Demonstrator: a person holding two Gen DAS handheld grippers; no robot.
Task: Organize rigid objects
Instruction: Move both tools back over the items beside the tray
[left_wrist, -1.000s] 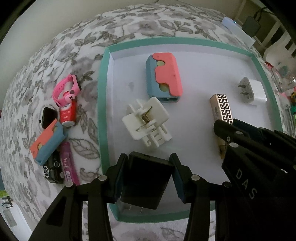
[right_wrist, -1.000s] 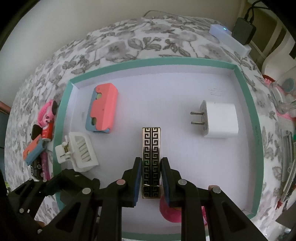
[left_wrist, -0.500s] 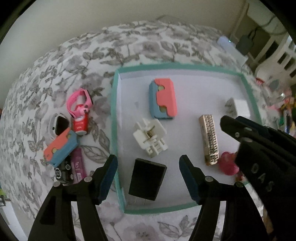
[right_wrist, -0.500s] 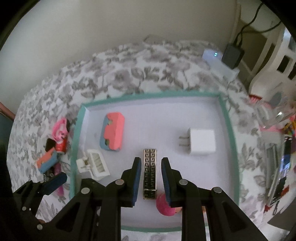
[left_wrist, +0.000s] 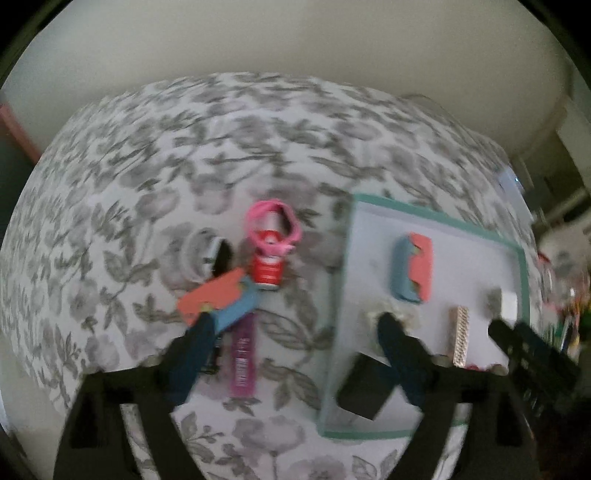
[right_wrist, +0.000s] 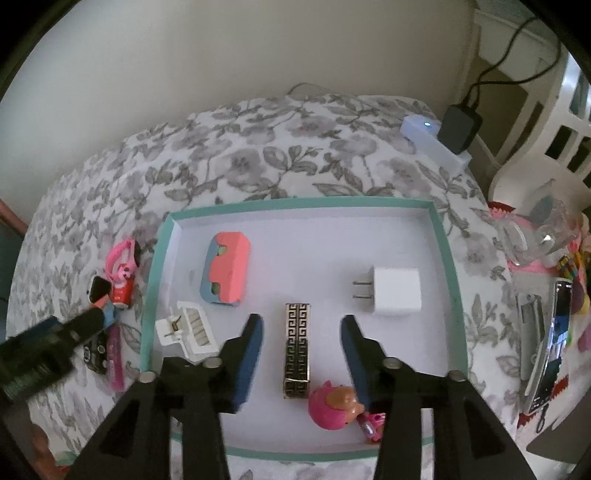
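Observation:
A teal-rimmed white tray (right_wrist: 448, 258) holds a coral-and-blue case (right_wrist: 226, 272), a white clip (right_wrist: 188, 330), a white plug cube (right_wrist: 396, 290), a gold patterned bar (right_wrist: 297, 349) and a pink toy (right_wrist: 332, 406). My right gripper (right_wrist: 301, 350) is open and empty above the gold bar. My left gripper (left_wrist: 295, 347) is open and empty, over the tray's left rim (left_wrist: 338, 314). A black block (left_wrist: 364, 393) lies in the tray by its right finger. Left of the tray lie a coral-and-blue case (left_wrist: 218, 295), a red can with a pink band (left_wrist: 269, 254) and a purple stick (left_wrist: 242, 358).
The floral cloth (right_wrist: 258, 147) covers the table. A white power strip (right_wrist: 432, 142) with a black adapter sits at the back right. A phone (right_wrist: 552, 343) and cluttered small items lie right of the tray. A dark watch-like item (left_wrist: 218, 254) lies behind the left pile.
My left gripper let go of the black block, opened and swung left toward the pile outside the tray. My right gripper let go of the gold bar, opened wide and rose.

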